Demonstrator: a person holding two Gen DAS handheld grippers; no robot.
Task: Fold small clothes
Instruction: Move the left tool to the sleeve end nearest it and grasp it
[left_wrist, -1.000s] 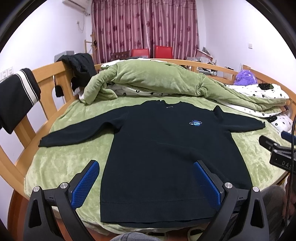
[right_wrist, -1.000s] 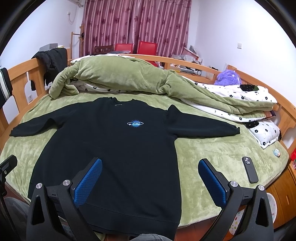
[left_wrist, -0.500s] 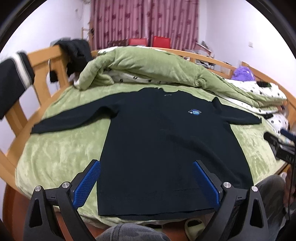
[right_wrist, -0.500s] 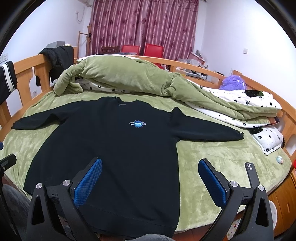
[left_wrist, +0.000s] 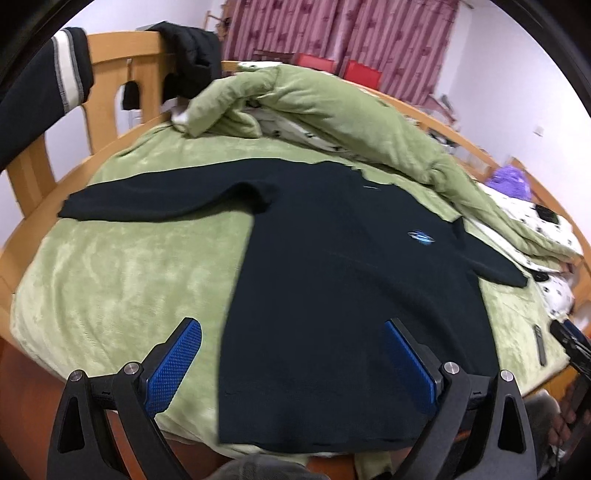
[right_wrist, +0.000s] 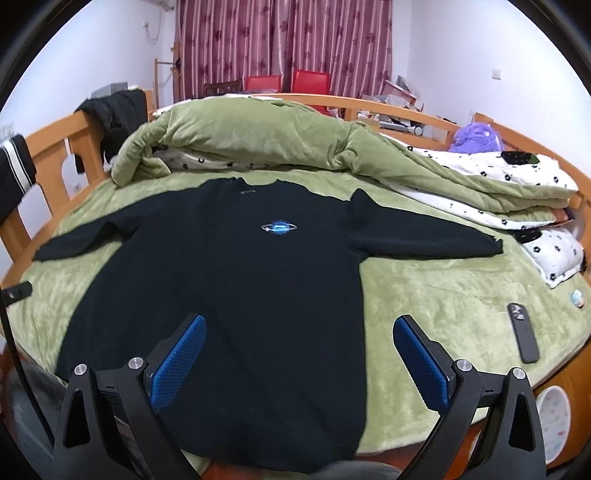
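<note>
A black sweater (right_wrist: 236, 280) lies flat on the green bed (right_wrist: 436, 295), sleeves spread toward 9 and 3 o'clock. The left gripper (left_wrist: 291, 365) and right gripper (right_wrist: 299, 358) hang above its hem, both wide open, holding nothing. A phone (right_wrist: 522, 332) lies at 3 o'clock.

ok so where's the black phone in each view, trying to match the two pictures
Left wrist view: the black phone is a thin sliver at far right on the green blanket, seen edge-on.
Right wrist view: the phone lies flat at lower right on the blanket.
Shared landmark: the blue logo on the black sweater lies left of the phone in both.
</note>
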